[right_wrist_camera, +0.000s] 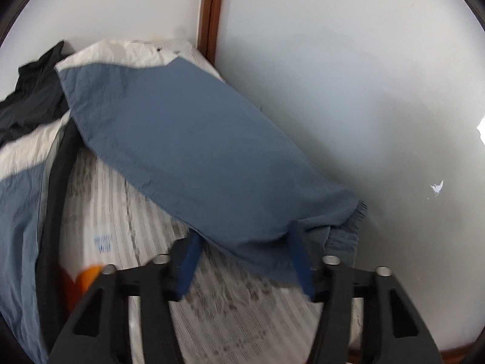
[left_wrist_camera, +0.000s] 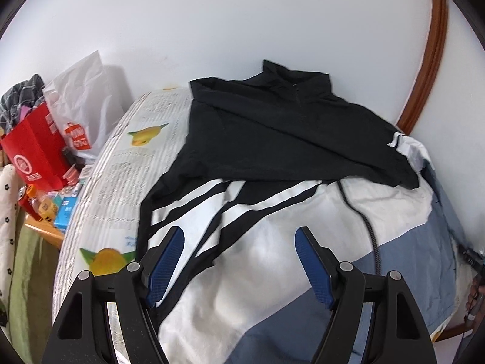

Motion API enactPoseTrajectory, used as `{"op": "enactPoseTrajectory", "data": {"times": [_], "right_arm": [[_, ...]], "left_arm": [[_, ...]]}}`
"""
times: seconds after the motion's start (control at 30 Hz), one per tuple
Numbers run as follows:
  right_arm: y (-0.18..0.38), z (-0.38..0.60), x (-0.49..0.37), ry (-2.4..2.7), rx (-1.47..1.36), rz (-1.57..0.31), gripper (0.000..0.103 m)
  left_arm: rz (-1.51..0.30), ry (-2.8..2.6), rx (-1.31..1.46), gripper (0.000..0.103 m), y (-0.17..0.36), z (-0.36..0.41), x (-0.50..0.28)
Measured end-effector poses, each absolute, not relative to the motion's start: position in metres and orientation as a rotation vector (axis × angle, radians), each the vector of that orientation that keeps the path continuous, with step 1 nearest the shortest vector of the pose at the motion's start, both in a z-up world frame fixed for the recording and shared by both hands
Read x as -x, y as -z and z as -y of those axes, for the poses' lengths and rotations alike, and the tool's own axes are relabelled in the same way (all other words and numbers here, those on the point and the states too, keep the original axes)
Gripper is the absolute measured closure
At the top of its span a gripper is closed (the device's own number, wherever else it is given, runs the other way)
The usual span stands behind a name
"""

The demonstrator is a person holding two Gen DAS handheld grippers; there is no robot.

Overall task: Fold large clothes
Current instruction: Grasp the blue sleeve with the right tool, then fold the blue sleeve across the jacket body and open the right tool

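jacket (left_wrist_camera: 242,242) spread on printed mattress cover (left_wrist_camera: 121,166); white walls (left_wrist_camera: 212,30), wooden trim (left_wrist_camera: 430,60).

Right claw (right_wrist_camera: 242,261) blurred; sleeve (right_wrist_camera: 194,157) cuff hides fingertips; grip unclear.

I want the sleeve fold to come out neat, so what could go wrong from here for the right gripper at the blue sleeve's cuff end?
1. The right gripper straddles only the blue sleeve edge near the cuff, so a shallow pinch could slip when lifted.
2. The sleeve lies against the wall; swinging it across may drag it.
3. The black cord lying on the jacket could get folded in and leave a lump.
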State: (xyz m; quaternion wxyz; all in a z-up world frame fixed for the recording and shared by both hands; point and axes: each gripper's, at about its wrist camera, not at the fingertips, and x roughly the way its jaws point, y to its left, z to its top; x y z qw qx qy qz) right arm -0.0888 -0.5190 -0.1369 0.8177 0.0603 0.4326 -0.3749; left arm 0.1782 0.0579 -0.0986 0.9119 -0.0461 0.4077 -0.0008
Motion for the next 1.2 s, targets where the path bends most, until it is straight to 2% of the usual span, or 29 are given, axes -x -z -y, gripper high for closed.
{"op": "enactPoseTrajectory", "data": {"times": [0.03, 0.07, 0.37, 0.63, 0.93, 1.2], "right_arm": [[0.137, 0.520, 0.085, 0.797, -0.128, -0.930, 0.092], [0.138, 0.520, 0.082, 0.801, -0.124, -0.934, 0.098], [0.070, 0.480, 0.050, 0.821, -0.018, -0.765, 0.101], [0.015, 0.410, -0.027, 0.658, 0.058, -0.631, 0.101], [-0.001, 0.313, -0.121, 0.434, 0.167, -0.568, 0.101], [0.020, 0.237, -0.205, 0.246, 0.210, -0.577, 0.102]], "left_arm": [[-0.845, -0.007, 0.098, 0.029, 0.100, -0.062, -0.177], [-0.849, -0.014, 0.100, 0.029, 0.102, -0.065, -0.176], [-0.829, -0.068, 0.092, 0.029, 0.107, -0.092, -0.167], [-0.806, -0.097, 0.123, 0.029, 0.108, -0.117, -0.166], [-0.790, -0.108, 0.154, 0.029, 0.111, -0.143, -0.171], [-0.782, -0.115, 0.179, 0.029, 0.114, -0.159, -0.180]]}}
